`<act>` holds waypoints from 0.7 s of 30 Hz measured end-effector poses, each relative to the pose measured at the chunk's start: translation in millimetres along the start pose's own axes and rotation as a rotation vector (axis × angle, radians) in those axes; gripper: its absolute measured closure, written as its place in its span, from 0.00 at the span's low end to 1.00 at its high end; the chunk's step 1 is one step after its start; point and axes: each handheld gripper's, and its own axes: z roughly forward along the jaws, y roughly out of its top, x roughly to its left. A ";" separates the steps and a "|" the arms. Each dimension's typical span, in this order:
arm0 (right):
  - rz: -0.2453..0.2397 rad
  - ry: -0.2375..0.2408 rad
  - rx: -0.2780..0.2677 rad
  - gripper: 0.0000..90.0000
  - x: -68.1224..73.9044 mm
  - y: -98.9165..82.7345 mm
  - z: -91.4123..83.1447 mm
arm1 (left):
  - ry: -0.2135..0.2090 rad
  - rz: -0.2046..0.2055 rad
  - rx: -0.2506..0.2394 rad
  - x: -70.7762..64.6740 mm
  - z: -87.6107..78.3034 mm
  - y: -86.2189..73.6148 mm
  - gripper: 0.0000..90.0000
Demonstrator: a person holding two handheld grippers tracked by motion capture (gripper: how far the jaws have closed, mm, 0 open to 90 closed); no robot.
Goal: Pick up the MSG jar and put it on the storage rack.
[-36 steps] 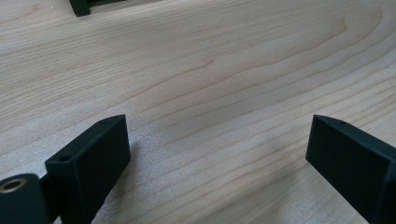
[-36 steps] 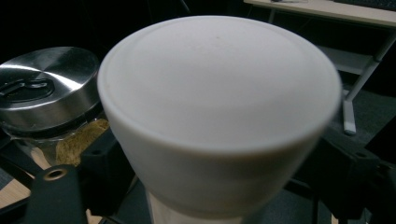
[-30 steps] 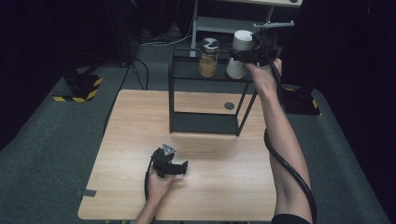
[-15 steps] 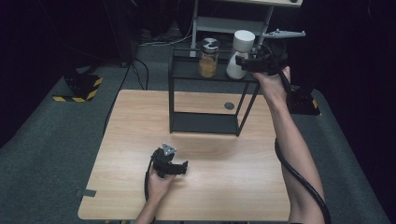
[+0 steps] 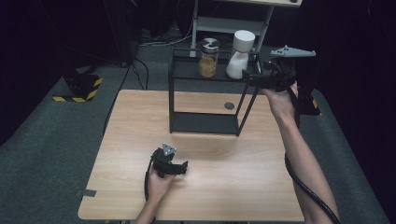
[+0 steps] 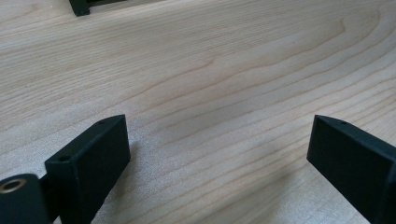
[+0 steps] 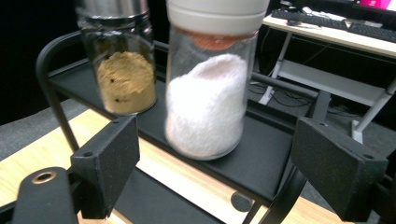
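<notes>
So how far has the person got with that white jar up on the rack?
Nothing looks done yet: the white-lidded jar stands on the black rack's top shelf beside the spice jar. In hand: the right tongs, open, are lined up on it without touching. Left: closing on it and lifting it off. The left tongs rest open on the table.

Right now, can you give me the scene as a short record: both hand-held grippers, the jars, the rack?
right hand-held gripper: raised at the rack's right end, jaws open, nothing between the pads, aimed at the white jar
left hand-held gripper: low over the bare table, jaws open, holding nothing
white jar: upright on the rack's top shelf, white powder inside, white cap on
brown jar: upright just left of the white jar, yellow-brown powder, metal lid
rack: black wire frame, standing at the table's far side
table: light wood
</notes>
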 end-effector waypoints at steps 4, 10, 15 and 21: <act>-0.004 0.022 -0.007 0.16 -0.1 -13.0 -4.8 | -0.019 -0.017 -0.008 5.0 -0.6 -1.4 0.06; 0.012 0.047 -0.010 0.16 -2.7 -45.6 -11.9 | -0.020 -0.018 -0.008 5.2 -0.6 -1.5 0.06; 0.017 0.037 -0.022 0.18 0.1 -83.2 -18.0 | -0.018 -0.014 -0.007 4.6 -0.6 -1.2 0.06; 0.026 0.037 -0.009 0.18 2.7 -118.1 -17.9 | -0.017 -0.014 -0.007 4.3 -0.4 -1.3 0.06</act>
